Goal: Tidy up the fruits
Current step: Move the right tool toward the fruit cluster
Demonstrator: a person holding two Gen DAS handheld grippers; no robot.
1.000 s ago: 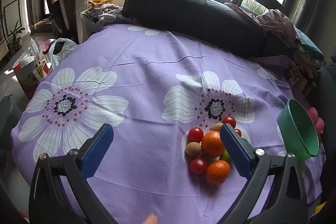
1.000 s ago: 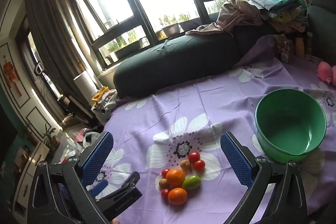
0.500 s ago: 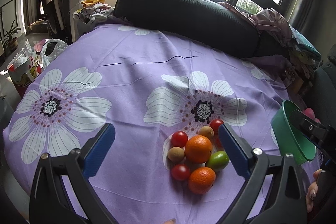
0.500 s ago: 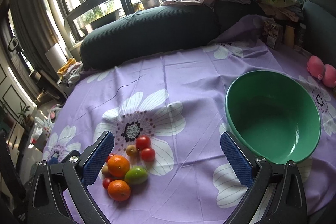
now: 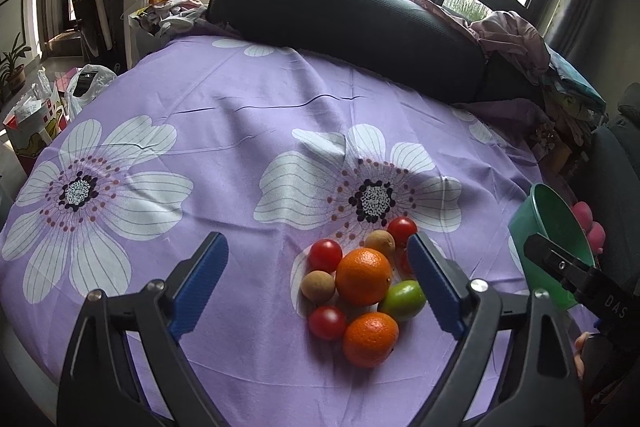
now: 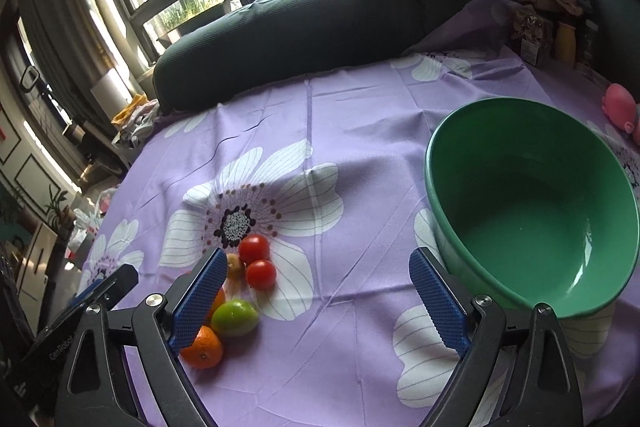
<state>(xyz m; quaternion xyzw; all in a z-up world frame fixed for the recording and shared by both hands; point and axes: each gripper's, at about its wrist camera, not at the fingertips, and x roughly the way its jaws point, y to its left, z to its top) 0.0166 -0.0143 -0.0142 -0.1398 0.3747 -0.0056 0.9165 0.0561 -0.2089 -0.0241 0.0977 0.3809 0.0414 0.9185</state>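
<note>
**Inspector:** Largest first. The table [image 5: 248, 115] carries everything under a purple flowered cloth. The bowl [image 6: 532, 211] sits at its right side, upright, mouth open towards you, well apart from the fruit. I judge it the receiving vessel, set within your right hand's reach.

**Operator:** Anything in it?

**Inspector:** Nothing that I can see. Its green floor shows bare in the right wrist view. No fruit has gone in yet, so I judge the task barely begun.

**Operator:** And the fruit?

**Inspector:** It lies in one tight cluster on the cloth, just below a printed flower and left of the bowl. Two oranges [image 5: 363, 277] sit at the centre and near edge, a green fruit [image 5: 403, 301] touches both, and tomatoes [image 5: 325, 255] and two small brown fruits [image 5: 318, 287] ring them. Most pieces touch a neighbour, so lifting one may roll another.

**Operator:** My tongs?

**Inspector:** Your left gripper [image 5: 316, 281] is angled down at the cluster with the jaws wide but closing. Most of the fruit shows between the jaws in that view, yet no pad presses on any piece. Your right gripper [image 6: 316, 301] is likewise wide and closing, with only bare cloth between the jaws; the bowl stands just behind its right finger and the fruit behind its left. Neither holds anything.
</note>
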